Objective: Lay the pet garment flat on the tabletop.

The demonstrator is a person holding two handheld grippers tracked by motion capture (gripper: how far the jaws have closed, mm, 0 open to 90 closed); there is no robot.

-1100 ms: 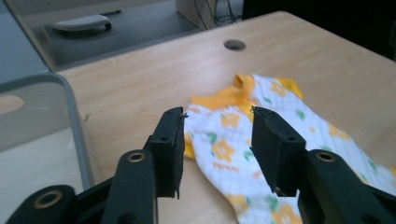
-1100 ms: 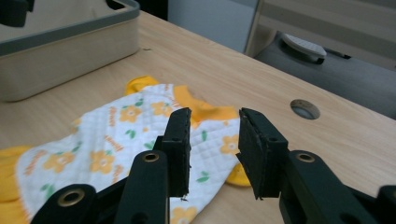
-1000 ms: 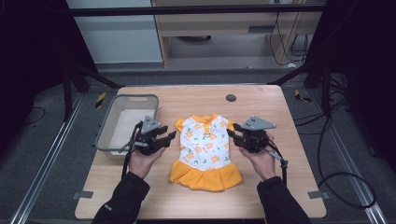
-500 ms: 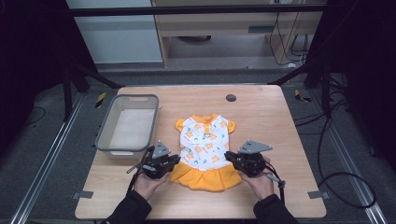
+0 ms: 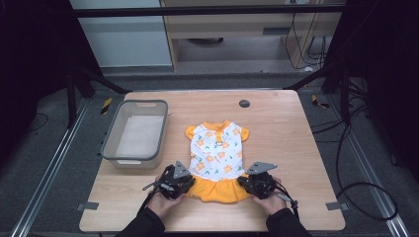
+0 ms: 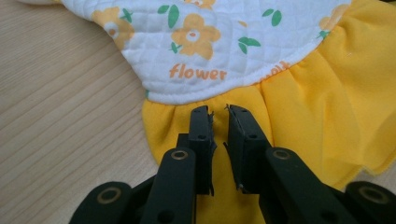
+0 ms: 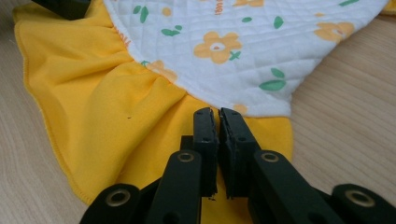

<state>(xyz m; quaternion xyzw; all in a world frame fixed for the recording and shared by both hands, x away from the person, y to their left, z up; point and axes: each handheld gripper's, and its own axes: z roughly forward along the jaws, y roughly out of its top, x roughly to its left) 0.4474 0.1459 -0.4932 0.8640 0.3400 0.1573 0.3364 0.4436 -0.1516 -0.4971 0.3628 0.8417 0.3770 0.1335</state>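
On the dress, orange "flower" lettering.

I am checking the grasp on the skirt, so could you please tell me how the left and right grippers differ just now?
The left gripper shows a narrow gap between its black jaws, while the right gripper has its jaws nearly closed. The left sits over the left side of the small dress's yellow gathered skirt, the right over its right side. Both lie low over the skirt near the white quilted flower-print top.

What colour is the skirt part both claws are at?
Yellow-orange, plain; the skirt shows best in the right gripper view.
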